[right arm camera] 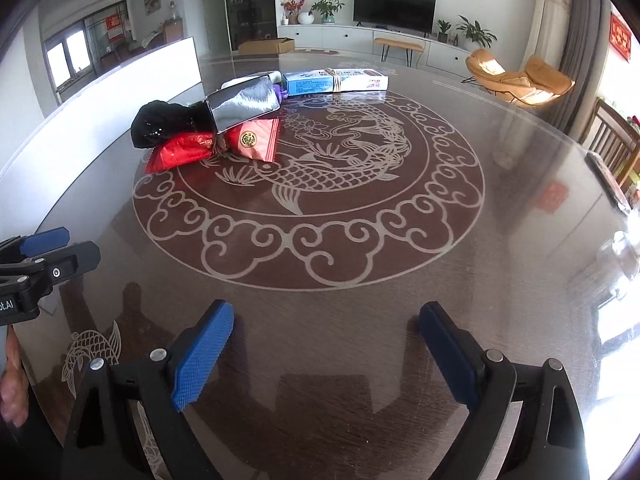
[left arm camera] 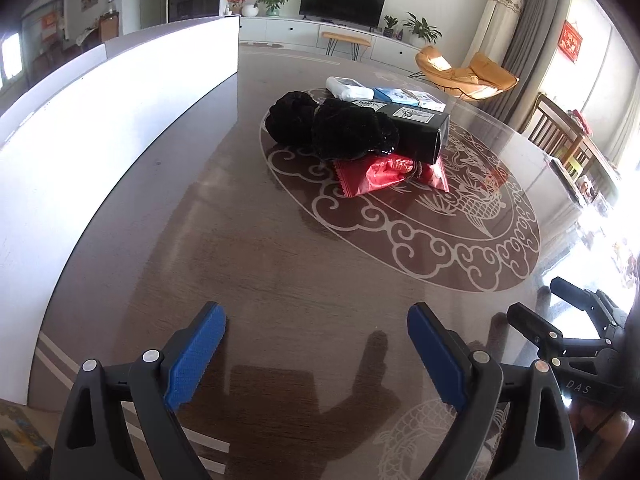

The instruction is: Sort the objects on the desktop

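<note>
- A white panel (left arm camera: 100,120) is seen standing along the left edge of the round brown table (left arm camera: 280,300), well to the left of the pile of objects.
- The left gripper (left arm camera: 316,356) is held low over the near part of the table, its blue pads spread wide with only bare tabletop between them; nothing is gripped.
- The pile is found on the far left part of the carp medallion (right arm camera: 320,184), well ahead of both grippers and touched by neither.
- At the left of the pile, two black fuzzy bundles (left arm camera: 340,128) are seen, lying against a black carton (left arm camera: 420,128).
- The red snack packets (left arm camera: 388,174) are placed at the near edge of the pile, partly under the carton; they are the items closest to the grippers.
- Behind the carton, a white packet (left arm camera: 346,88) and a blue-and-white box (right arm camera: 336,80) are set at the far side.
- The right gripper (right arm camera: 326,352) is held just beside the left one, likewise over bare table, its jaws wide apart and empty.
- From the right wrist view, the pile is seen ahead and to the left of the right gripper.
</note>
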`<state>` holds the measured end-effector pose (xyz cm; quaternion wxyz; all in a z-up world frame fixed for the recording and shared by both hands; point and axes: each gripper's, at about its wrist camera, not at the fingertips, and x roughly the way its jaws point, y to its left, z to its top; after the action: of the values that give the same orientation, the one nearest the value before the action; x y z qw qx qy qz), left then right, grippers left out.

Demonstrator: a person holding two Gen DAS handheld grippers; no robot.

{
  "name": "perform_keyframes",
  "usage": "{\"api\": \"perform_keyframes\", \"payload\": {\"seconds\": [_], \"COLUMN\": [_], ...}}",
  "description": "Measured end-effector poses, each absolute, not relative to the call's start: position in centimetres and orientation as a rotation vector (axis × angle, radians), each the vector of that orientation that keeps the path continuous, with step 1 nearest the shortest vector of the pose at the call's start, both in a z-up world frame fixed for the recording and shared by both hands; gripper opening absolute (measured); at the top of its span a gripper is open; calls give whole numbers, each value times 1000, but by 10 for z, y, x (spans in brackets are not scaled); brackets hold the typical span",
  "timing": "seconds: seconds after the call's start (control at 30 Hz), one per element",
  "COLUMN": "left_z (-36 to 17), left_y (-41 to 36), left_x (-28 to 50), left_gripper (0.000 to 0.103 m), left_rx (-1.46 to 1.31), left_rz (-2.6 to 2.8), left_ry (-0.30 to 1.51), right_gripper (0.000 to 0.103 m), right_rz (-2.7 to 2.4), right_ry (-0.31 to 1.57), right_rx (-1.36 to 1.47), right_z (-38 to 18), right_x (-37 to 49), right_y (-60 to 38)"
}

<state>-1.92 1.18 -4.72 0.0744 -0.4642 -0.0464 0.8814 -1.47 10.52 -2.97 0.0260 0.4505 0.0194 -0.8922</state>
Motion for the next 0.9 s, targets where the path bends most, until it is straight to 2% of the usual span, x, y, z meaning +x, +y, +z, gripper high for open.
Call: {"api": "perform_keyframes", "payload": {"seconds": [0.23,0.73,0.9], "left_z": [-49,-54,-54], "left_y": [17,29,27], "left_x": [-17,-16,-16], "left_gripper": [93,94,95], "left_rx": [-1405,-1433,-1437], "left_rz": [2654,2688,2691], "left_ry": [-85,88,79], "right_gripper": [100,101,101], "right_rz": [-2756,-2758,-2758], "right_ry": [52,52,51], "right_rx": [1404,1407,1407], "right_z": [-32,-32,-32], "right_x": [-14,-14,-14], "right_y": [107,107,107]}}
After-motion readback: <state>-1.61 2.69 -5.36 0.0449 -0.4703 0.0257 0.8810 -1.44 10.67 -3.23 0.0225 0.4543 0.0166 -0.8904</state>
